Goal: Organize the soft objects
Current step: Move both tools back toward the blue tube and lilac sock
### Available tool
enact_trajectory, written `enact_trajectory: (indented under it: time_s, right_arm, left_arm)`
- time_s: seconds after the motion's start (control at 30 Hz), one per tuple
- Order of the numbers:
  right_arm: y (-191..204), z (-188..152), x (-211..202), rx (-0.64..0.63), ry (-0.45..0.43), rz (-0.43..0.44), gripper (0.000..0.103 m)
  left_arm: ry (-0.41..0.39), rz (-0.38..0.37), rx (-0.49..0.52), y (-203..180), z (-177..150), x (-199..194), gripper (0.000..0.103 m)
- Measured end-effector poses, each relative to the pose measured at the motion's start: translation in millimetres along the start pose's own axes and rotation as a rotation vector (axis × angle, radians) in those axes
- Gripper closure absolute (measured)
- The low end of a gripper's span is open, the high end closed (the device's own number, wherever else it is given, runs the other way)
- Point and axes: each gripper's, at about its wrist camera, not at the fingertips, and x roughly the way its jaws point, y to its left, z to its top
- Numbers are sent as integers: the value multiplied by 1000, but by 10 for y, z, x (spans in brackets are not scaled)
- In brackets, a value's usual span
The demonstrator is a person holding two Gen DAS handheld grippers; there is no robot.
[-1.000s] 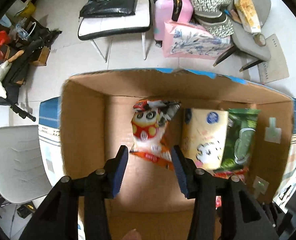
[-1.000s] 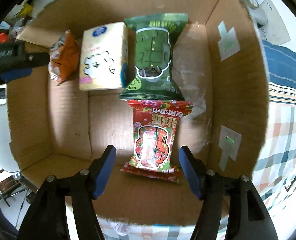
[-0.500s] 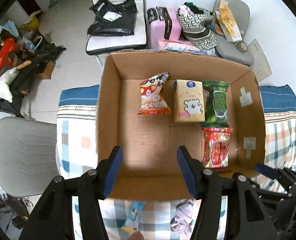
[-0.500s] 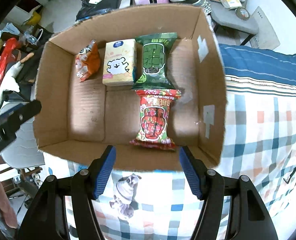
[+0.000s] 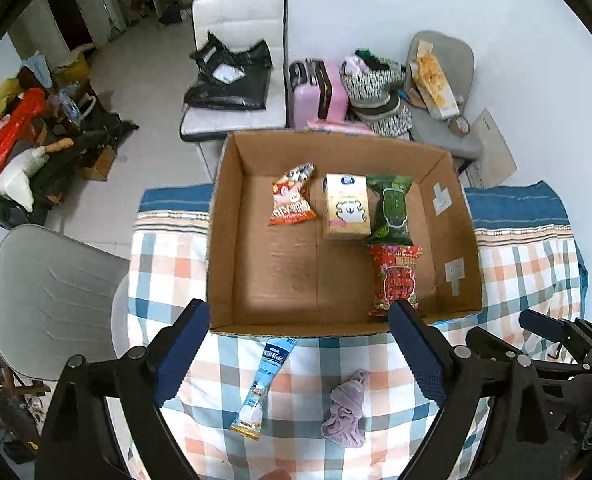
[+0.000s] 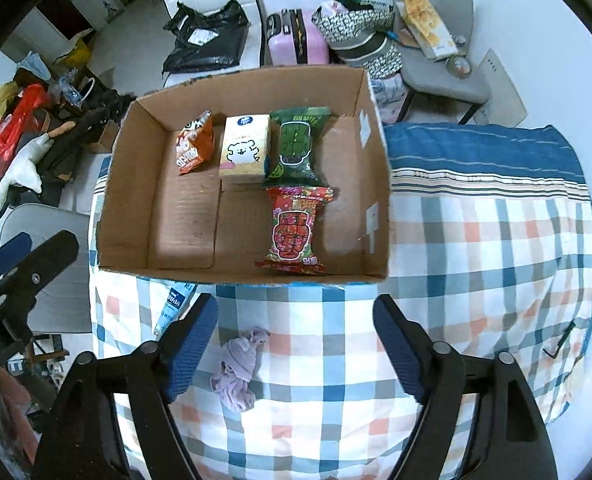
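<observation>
— Four packs lie in the box (image 5: 462,232), as we count them: an orange snack bag (image 5: 292,200), a yellow tissue pack (image 5: 346,208), a green pack (image 5: 392,210) and a red pack (image 5: 396,280).

— We agree. How do they sit?

— Orange bag, tissue pack and green pack run in a row along the far wall, the last two touching. The red pack lies nearer to us, its far end touching the green pack's near end. The left half of the floor is bare cardboard.

— And outside the box?

— We see two things on the checked cloth (image 6: 476,264), in front of the near wall. A blue-and-white sachet (image 5: 264,388) lies slanted with its top end at the box's near wall. A crumpled lilac cloth (image 5: 348,408) lies just right of it, apart from it and from the box.

— What of our grippers?

— Our left gripper (image 5: 298,346) hangs above the checked cloth, jaws spread wide and holding nothing; the sachet and the lilac cloth show between its fingers. Our right gripper (image 6: 296,340) is likewise spread and empty, with the lilac cloth (image 6: 238,368) showing close to its left finger and the sachet (image 6: 174,306) partly hidden behind that finger.

— Do they see each other?

— Yes. The right one shows at the lower right edge of the left view, the left one at the left edge of the right view.

— And beyond the table?

— We see a grey chair (image 5: 52,300) at the left and a white chair (image 5: 248,40) with a black bag behind the box.
</observation>
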Motion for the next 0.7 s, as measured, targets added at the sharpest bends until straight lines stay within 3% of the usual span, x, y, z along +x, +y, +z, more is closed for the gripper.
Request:
enact_trajectory:
  time_s: [0.07, 0.37, 0.57, 0.7]
  right_arm:
    - [-11, -46, -73, 5, -16, -3, 4]
    - [-42, -251, -421, 28, -102, -7, 3]
    - [65, -347, -525, 18, -116, 29, 3]
    - [179, -486, -349, 4, -70, 53, 3]
  left_arm:
    - [-27, 10, -7, 11, -41, -105, 3]
    - [-109, 61, -20, 76, -216, -406, 1]
    - [-117, 87, -14, 130, -337, -449, 1]
    - [-78, 93, -37, 269, -512, -337, 1]
